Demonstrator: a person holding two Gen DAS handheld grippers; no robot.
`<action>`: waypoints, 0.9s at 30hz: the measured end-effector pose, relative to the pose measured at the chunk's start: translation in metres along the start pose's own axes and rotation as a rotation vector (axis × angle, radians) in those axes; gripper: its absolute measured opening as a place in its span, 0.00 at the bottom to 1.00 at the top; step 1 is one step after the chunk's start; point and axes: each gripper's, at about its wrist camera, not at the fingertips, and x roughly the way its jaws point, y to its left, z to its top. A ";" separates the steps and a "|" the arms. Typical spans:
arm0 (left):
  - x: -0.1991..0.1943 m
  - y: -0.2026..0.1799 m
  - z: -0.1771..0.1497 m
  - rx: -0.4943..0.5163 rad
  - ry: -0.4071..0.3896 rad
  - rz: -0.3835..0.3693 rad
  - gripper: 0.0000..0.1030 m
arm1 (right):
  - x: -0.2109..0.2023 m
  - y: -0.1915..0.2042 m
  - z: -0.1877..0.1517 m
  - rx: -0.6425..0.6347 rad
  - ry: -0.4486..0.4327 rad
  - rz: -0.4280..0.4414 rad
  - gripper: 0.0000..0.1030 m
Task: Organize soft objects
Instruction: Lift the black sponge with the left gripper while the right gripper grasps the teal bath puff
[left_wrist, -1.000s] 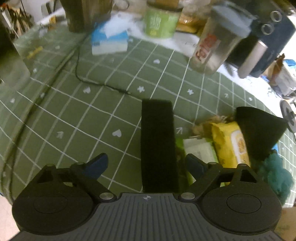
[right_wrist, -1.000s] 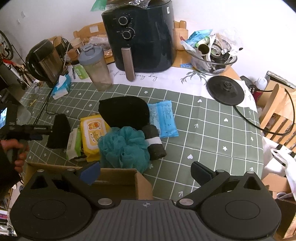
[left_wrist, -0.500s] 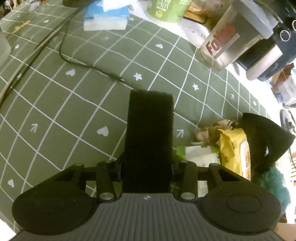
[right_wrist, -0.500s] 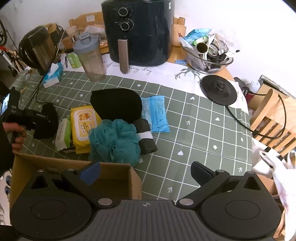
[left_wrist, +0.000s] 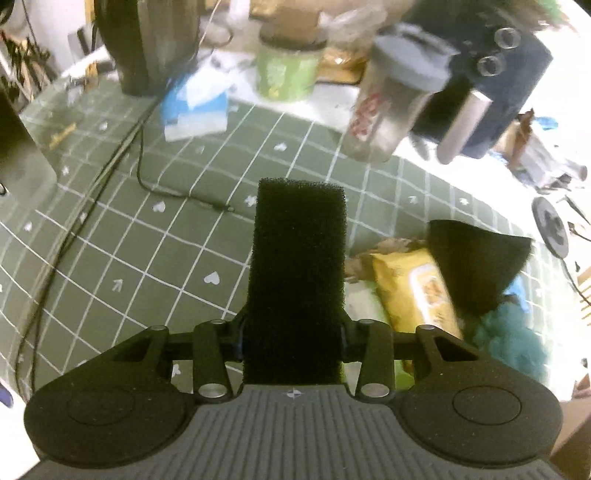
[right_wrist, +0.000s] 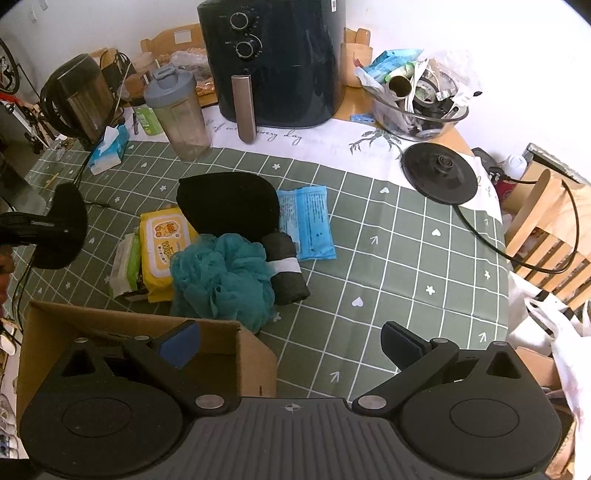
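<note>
- Green checked tablecloth (right_wrist: 406, 258) with white hearts and arrows covers the table, and a white strip of cloth runs along its far edge
- Left gripper (left_wrist: 291, 339) pinches a black foam sponge (left_wrist: 297, 273) by its two long sides, near the table's left edge; the sponge is a long rectangular block with a coarse, open-pored surface, and it stands out ahead of the fingers, clear of the cloth
- In the right wrist view the same sponge (right_wrist: 64, 225) shows as a dark rounded mass at the left edge of the table
- Cardboard box (right_wrist: 140, 343) stands open at the near left corner
- Green wipes pack (right_wrist: 125, 264) and yellow wipes pack (right_wrist: 166, 240) lie side by side in the middle of the table
- Teal mesh bath pouf (right_wrist: 221, 277) sits against the yellow pack, just behind the box
- Black fabric piece (right_wrist: 229, 203) lies behind the pouf, overlapping the yellow pack
- Dark rolled cloth (right_wrist: 286, 269) with a white paper band touches the pouf's right side
- Blue wipes pack (right_wrist: 306, 221) lies flat beside the black fabric
- Right gripper (right_wrist: 290, 345) hangs over the near edge, its fingers spread wide with nothing between them
</note>
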 end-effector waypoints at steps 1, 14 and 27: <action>-0.008 -0.005 -0.002 0.014 -0.010 0.007 0.40 | 0.001 -0.002 0.001 -0.002 0.000 0.003 1.00; -0.084 -0.040 -0.033 0.066 -0.085 0.036 0.40 | 0.006 -0.015 0.012 -0.076 -0.003 0.047 1.00; -0.123 -0.051 -0.073 0.042 -0.075 -0.031 0.40 | 0.025 -0.029 0.035 -0.071 0.024 0.177 1.00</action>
